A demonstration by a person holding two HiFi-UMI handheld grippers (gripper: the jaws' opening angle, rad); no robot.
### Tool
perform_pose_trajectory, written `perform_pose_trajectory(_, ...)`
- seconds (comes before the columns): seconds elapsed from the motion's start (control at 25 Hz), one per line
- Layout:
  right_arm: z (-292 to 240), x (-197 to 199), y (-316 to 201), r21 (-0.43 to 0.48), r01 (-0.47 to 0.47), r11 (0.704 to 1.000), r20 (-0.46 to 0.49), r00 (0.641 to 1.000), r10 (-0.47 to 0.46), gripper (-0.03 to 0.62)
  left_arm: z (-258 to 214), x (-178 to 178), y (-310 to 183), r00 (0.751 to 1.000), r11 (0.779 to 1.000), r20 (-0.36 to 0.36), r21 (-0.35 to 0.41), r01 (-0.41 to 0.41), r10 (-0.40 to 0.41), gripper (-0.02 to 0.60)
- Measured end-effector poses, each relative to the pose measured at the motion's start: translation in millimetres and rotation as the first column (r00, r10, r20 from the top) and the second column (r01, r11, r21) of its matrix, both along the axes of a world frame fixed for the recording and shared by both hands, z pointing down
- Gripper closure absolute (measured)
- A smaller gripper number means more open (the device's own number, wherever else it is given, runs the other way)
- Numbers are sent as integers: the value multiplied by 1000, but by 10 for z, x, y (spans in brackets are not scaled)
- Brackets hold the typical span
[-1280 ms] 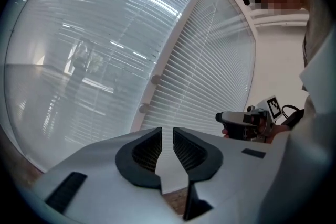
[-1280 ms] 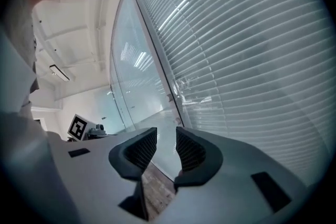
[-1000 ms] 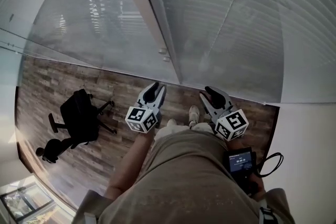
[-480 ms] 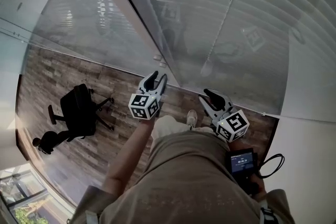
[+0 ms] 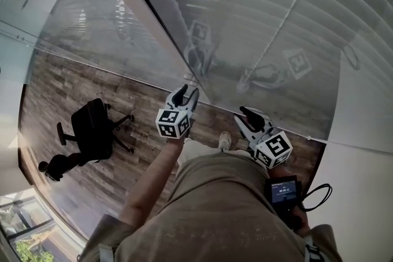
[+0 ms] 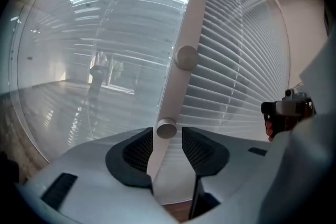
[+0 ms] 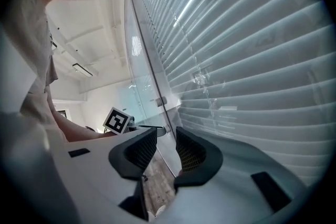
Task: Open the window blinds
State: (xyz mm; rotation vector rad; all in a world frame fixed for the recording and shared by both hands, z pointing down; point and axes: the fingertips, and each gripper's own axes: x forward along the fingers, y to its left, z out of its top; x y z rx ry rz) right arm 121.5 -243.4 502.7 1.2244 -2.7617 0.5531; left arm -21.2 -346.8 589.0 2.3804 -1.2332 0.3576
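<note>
White slatted blinds (image 5: 264,3) shut; turning not begun. Left gripper (image 5: 187,92) jaws just opening, straddling small round grey knob (image 6: 167,128), unclamped. Right gripper (image 5: 243,117) parted, empty.

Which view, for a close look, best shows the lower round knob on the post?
Left gripper view: the lower knob is large, sharp, centred. Head view shows a speck; right gripper view, a small distant fitting.

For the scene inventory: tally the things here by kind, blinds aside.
White two-jaw grippers with marker cubes: 2
Round grey knobs on the white frame post: 2
Black office chair: 1
Black handheld device with a lit screen: 1
Total: 6
</note>
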Motion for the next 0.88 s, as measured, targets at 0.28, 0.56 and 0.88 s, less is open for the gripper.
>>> perform_pose_trajectory(0.28,23,-14,-143,17,-20,1000,-3,1000,20,475,88,50,-61,1000,1000,-13,0,-17,17,414)
perform_pose_trajectory(0.56,48,-36,-159,19,3,1000,-10,1000,-2,474,98,20,-113,1000,1000,-4,5,31,-31,434)
perform_pose_trajectory(0.88,61,44,-157,21,6,1000,-6,1000,-6,474,108,1,-119,998,998,-35,-29,48,-49,448)
